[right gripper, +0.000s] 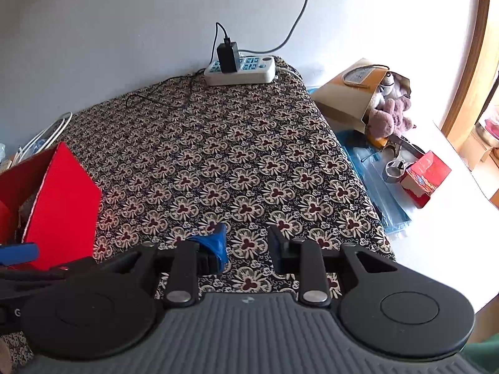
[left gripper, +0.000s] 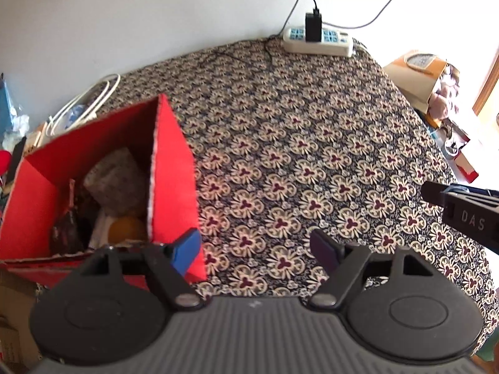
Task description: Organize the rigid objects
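Looking through your left wrist camera first, then the right:

Left view, red box [left gripper: 174, 168]: it stands open at the left side of the patterned tablecloth [left gripper: 312, 155]. Inside you see a speckled grey block [left gripper: 117, 177], an orange ball [left gripper: 126, 229] below it, a dark wrapped item [left gripper: 67, 230] at the left and something white between them; more than that you cannot tell.

Left view, left gripper [left gripper: 255, 249]: your jaws stand wide apart and hold nothing. The blue-padded finger [left gripper: 187, 251] lies over the box's near right corner; whether it touches the cardboard you cannot tell. The dark finger [left gripper: 326, 254] hangs over bare cloth.

Left view, right gripper [left gripper: 461, 215]: only its black tip shows at the right edge, over the cloth.

Left view, power strip [left gripper: 318, 42]: it lies at the far edge by the wall, a black charger [left gripper: 312, 26] plugged in.

Right view, red box [right gripper: 62, 202]: it is at the left, well apart from your right jaws; its contents are mostly hidden.

Right view, right gripper [right gripper: 248, 246]: your jaws are parted with nothing between them, above the cloth near its front edge. Blue tape wraps one finger [right gripper: 215, 243].

Right view, left gripper [right gripper: 18, 254]: a blue pad shows at the left edge, beside the box.

Right view, paper bag [right gripper: 355, 99]: it lies beyond the cloth at the right, a plush toy [right gripper: 389, 115] in its mouth. A small red carton [right gripper: 425, 177] sits nearer.
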A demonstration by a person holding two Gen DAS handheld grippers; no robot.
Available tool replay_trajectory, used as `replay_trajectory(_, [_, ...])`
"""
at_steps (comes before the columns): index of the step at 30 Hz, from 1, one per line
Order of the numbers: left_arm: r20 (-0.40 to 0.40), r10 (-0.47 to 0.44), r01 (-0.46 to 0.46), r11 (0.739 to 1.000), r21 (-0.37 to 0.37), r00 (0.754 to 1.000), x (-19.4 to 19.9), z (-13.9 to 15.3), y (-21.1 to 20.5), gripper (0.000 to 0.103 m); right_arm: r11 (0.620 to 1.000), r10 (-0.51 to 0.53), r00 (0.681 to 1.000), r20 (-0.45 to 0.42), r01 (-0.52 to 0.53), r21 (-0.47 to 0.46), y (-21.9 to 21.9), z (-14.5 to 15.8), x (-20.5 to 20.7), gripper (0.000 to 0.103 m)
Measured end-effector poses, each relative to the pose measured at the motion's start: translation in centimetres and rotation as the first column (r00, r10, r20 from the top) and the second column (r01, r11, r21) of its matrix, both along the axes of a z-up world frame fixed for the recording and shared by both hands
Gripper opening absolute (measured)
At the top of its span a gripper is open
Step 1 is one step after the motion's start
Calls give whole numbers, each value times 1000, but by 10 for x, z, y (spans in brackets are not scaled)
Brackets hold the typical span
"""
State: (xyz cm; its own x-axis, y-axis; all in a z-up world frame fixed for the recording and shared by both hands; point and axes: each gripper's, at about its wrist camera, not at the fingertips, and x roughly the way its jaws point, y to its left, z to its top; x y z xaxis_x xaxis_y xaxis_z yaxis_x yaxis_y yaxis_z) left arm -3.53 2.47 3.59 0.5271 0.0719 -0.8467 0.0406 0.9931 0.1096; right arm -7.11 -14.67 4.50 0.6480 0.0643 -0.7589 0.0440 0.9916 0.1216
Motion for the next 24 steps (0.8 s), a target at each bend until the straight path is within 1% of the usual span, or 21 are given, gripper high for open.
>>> replay_trajectory(10, [-100,40,-41,999,-8,994,3,-15,-1,80,998,50,996,-72,-47,42,-11,-12,7,12])
replay_trajectory(13, [-110,51,-53,998,-15,993,-2,-15,0,80,996,69,993,-93,-64,56,-10,-14,7,12])
replay_trajectory(16, [-93,65,-67,997,-23,994,-8,-7,5,80,993,98,990,-103,-91,70,-5,-14,8,12])
replay_trajectory(19, [-59,78,-80,996,-33,995,-15,6,18,80,989,137,985,-101,-130,70,3,-9,8,12])
replay_trajectory(24, [13,81,-80,995,-51,997,-24,27,50,80,982,181,981,-68,-177,61,27,7,2,12])
